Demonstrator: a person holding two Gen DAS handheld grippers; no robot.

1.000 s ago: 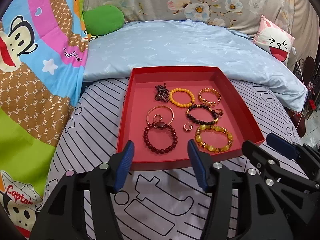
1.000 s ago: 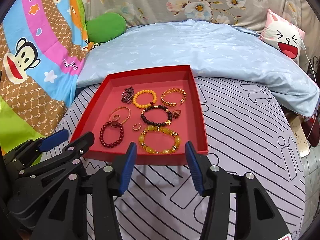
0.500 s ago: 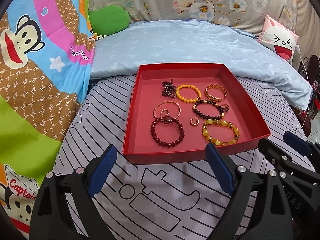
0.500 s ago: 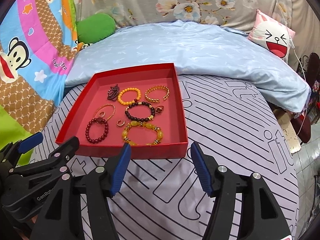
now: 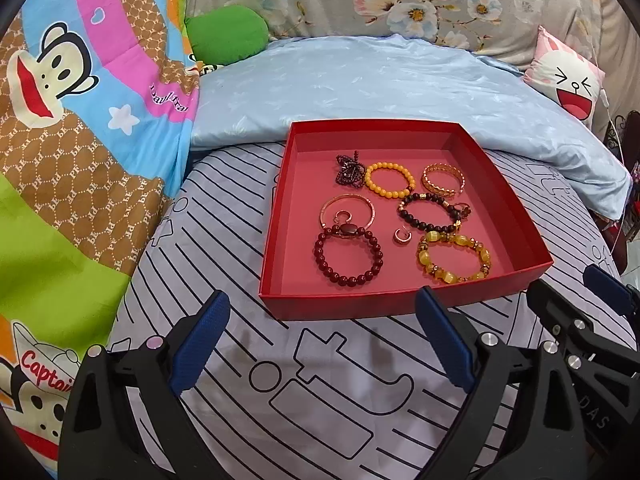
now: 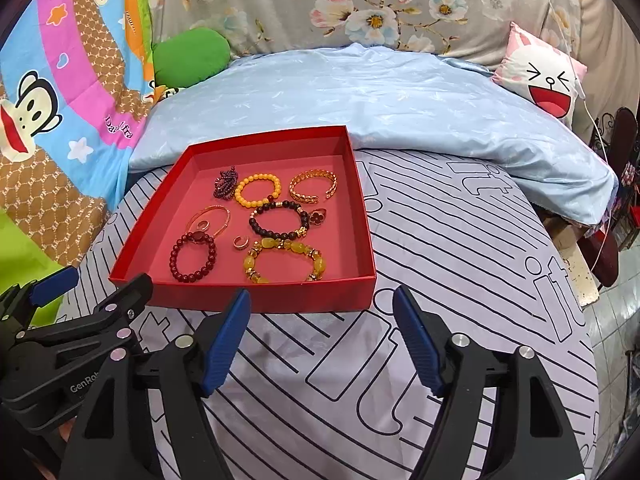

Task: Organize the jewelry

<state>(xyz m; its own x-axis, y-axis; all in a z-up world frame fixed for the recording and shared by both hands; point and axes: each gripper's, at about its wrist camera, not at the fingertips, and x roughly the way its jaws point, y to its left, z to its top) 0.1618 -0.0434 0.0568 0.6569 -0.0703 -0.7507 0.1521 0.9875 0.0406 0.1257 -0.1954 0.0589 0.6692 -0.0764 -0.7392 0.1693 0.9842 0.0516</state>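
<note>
Jewelry looks basically sorted: bracelets and rings all sit spread out inside the red box (image 5: 404, 304) on the bed, just ahead of both tools. Left hand-held gripper (image 5: 320, 344) and right hand-held gripper (image 6: 320, 340) hang spread wide, carrying nothing. Probably little left.

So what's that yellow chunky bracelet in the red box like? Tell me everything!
The yellow bracelet is a loop of big, glossy, honey-yellow beads that look like glass or stone, with small gold and dark spacer beads between them. It lies flat on the floor of the red box, in the near corner on the right. The top of the loop lies right against the black bracelet, perhaps touching it. No gripper touches it.
</note>
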